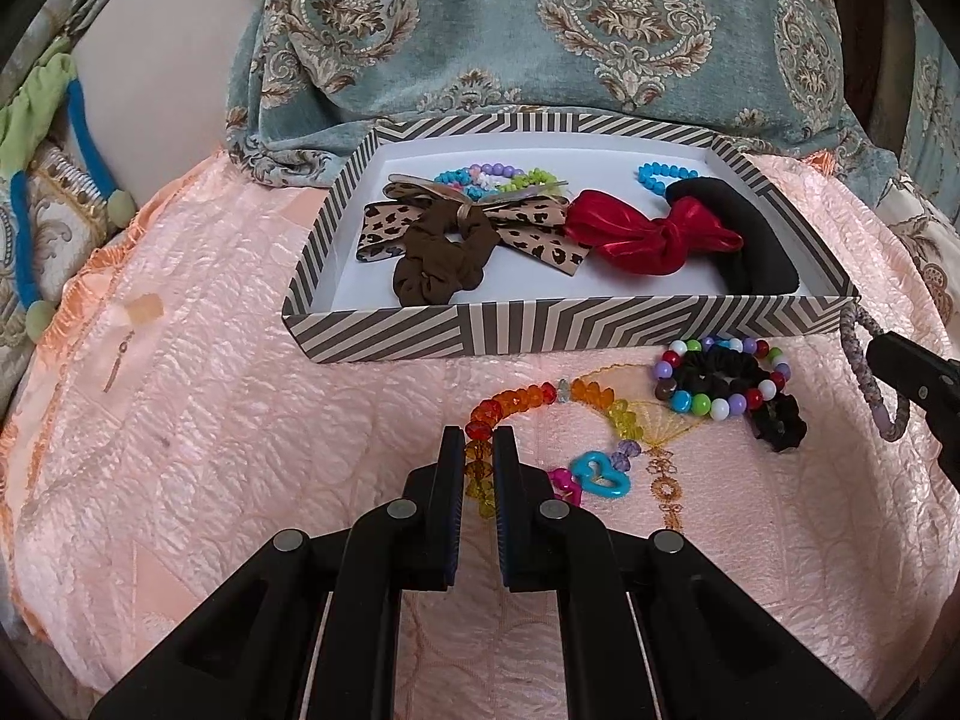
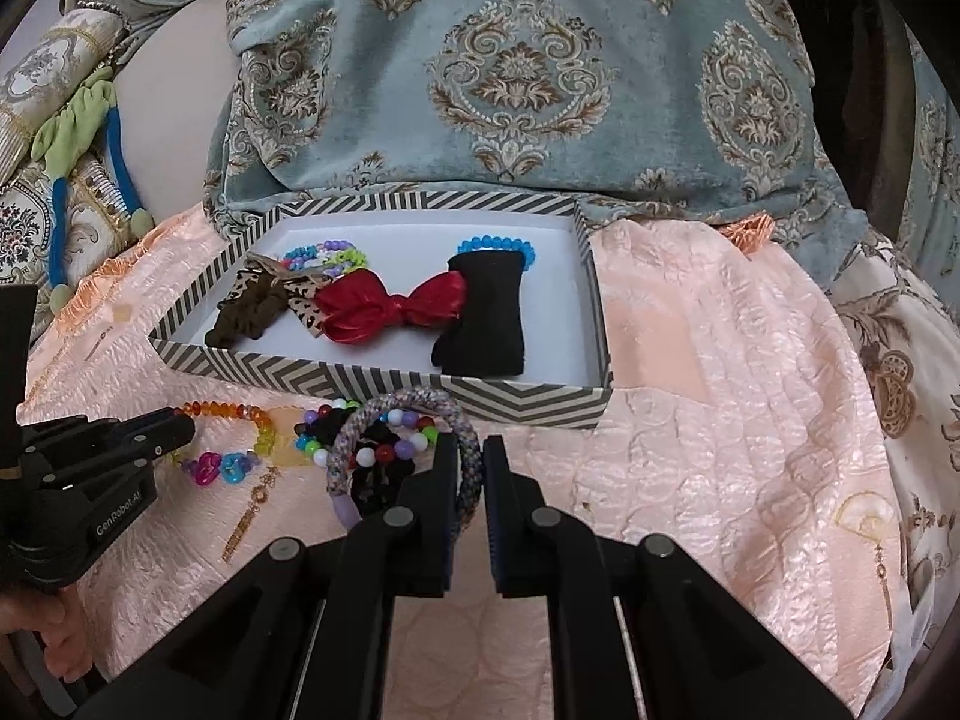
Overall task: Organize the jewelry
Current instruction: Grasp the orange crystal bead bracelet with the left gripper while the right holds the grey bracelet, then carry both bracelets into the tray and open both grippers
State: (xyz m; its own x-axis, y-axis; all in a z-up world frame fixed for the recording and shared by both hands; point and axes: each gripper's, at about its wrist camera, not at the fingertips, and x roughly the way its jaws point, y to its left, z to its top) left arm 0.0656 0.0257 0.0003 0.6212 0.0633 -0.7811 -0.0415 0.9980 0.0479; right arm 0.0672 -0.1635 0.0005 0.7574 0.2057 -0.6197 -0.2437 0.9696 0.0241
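Observation:
A striped tray holds a brown scrunchie, a leopard bow, a red bow, a black band and bead bracelets. In front of it, my left gripper is shut on a faceted orange-to-yellow bead bracelet lying on the pink cloth; the right wrist view has this gripper at its left edge. My right gripper is shut on a speckled purple-grey hair ring. A round-bead bracelet with a black scrunchie lies between the grippers.
A pink quilted cloth covers the surface. A teal patterned cushion rises right behind the tray. A green and blue cord hangs at the far left. Bare cloth lies right of the tray.

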